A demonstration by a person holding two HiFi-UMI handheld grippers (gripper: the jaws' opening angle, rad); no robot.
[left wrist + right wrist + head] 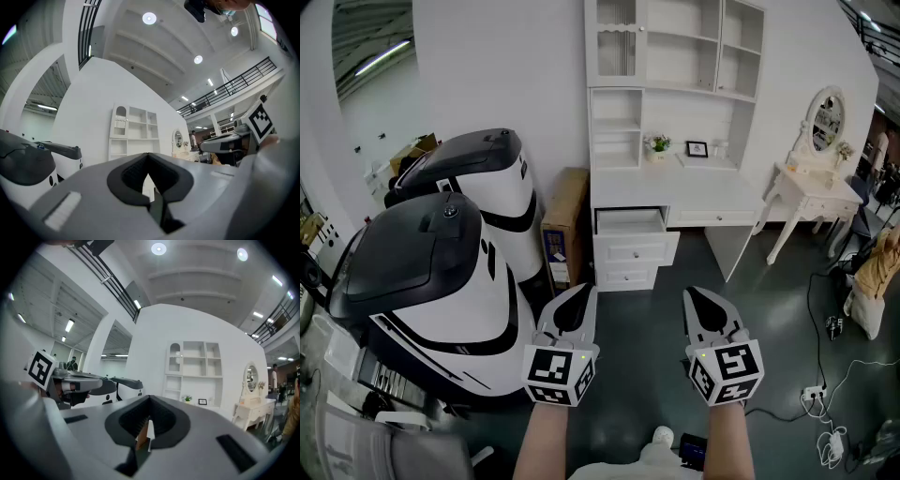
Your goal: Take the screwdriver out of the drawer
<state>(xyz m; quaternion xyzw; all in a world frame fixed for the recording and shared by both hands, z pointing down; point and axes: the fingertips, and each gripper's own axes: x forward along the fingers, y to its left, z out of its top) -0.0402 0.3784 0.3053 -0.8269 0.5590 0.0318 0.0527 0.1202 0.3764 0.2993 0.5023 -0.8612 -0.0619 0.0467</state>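
A white desk with shelves (675, 192) stands against the far wall, and its top left drawer (630, 222) is pulled open. No screwdriver shows in any view, and the drawer's inside is hidden from here. My left gripper (584, 290) and right gripper (694, 292) are held side by side, well short of the desk and pointing toward it. Both are shut with nothing between the jaws. The left gripper view looks past its closed tips (148, 155) at the shelves (132, 133). In the right gripper view the closed tips (150, 398) sit below the shelves (193, 373).
Two large black-and-white machines (450, 281) fill the left side. A cardboard box (566, 225) leans between them and the desk. A white dressing table with an oval mirror (814, 187) stands at the right. Cables and a power strip (821, 392) lie on the dark floor.
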